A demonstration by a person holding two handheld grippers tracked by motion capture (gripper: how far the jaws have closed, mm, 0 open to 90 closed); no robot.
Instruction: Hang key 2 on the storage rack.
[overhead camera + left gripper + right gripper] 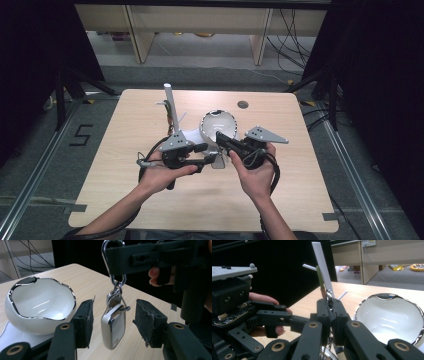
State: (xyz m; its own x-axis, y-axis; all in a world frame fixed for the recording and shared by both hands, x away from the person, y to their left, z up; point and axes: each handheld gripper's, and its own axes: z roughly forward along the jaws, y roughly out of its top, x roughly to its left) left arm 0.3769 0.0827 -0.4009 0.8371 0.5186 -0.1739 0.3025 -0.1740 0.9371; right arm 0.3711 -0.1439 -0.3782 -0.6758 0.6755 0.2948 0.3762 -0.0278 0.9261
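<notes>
The right gripper (117, 258) has its jaws pressed together on the metal ring (113, 250) of a key fob (113, 326), which hangs below on a small clasp, clear of the table (82, 277). In the right gripper view the same jaws meet on a sliver of shiny metal (329, 296).

The left gripper (113, 325) stands part open around the hanging key fob: one foam pad (86, 320) sits on each side of the silver-edged case, with a gap showing on both sides, so the pads do not press on it. In the high view the left gripper (210, 155) and the right gripper (222, 139) meet near the middle of the table, just in front of the bowl (218, 125).

The bowl is white with a wavy silver rim and stands on a white mat (15, 336). Its inside looks empty, though the part nearest the cameras is hidden by the wall. Behind it rises a white upright stand (169, 105) with thin side pegs.
</notes>
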